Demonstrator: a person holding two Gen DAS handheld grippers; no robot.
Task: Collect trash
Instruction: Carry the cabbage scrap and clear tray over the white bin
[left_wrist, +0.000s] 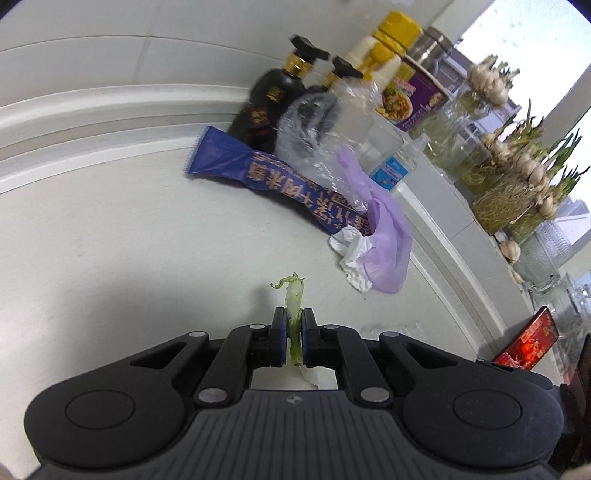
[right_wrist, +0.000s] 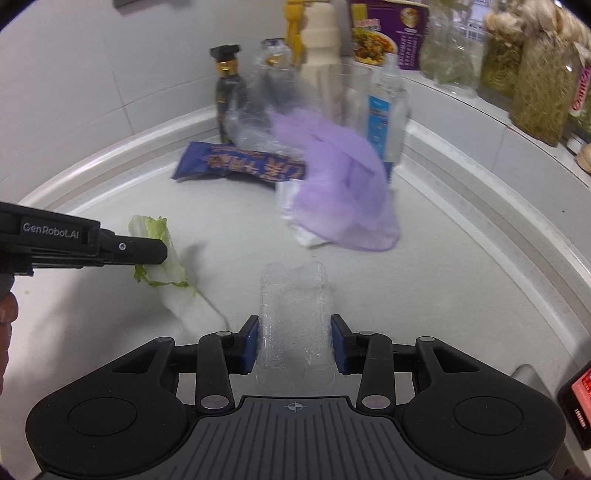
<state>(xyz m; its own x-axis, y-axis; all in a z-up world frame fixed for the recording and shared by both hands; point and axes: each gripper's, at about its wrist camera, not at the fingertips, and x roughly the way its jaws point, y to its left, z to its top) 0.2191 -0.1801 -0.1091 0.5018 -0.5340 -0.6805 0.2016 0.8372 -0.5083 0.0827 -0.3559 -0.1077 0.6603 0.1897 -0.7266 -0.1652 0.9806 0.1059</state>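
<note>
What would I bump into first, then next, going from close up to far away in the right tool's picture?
Clear plastic tray held in the right tool → purple glove → blue wrapper → dark bottle by the wall.

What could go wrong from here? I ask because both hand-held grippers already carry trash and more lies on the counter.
1. The left hand-held gripper pinches the limp cabbage leaf by a thin strip; it could tear or slip out.
2. The right hand-held gripper squeezes a thin clear plastic container, which may buckle and pop free.
3. The purple glove, tissue and blue wrapper lie close to upright bottles; reaching in could topple one.
</note>
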